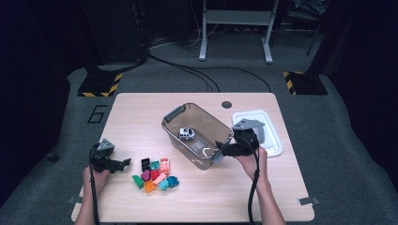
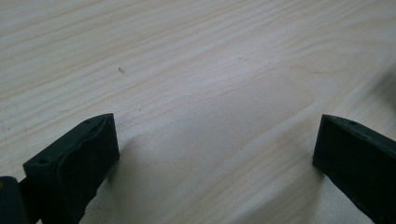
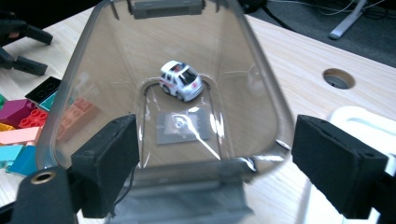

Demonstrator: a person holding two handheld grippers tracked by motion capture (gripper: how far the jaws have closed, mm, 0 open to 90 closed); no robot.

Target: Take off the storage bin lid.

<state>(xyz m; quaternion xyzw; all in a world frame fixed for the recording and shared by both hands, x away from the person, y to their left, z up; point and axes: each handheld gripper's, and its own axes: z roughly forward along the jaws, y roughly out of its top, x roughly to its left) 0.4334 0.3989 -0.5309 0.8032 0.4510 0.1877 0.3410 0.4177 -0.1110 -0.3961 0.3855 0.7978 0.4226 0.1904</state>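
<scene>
Table: a pale wooden table [image 1: 206,201] is carrying everything, and both claws are working over its near half.
Bin: a clear plastic storage bin with grey handles [image 1: 174,114] is lying directly ahead of the right claw, its long axis running away from that claw toward the far left; the near grey handle [image 3: 187,203] is sitting just under and between the jaws.
Lid: a white rectangular lid [image 1: 277,146] is resting just beyond the right claw, on its outer side.
Right claw: the right gripper [image 1: 218,149] is hanging at the bin's near end with its jaws standing wide and nothing pinched between them.
Left claw: the left gripper [image 1: 125,162] is hovering low over bare wood, jaws spread wide and empty, with the bricks just ahead of its tips.
Bricks: a cluster of coloured plastic building bricks [image 1: 156,174] is sitting between the two claws, nearer the left one.
Car: a small white toy car [image 1: 187,134] is sitting inside the bin, straight ahead of the right claw.
Judgement: the left hand looks better placed for the bricks.
</scene>
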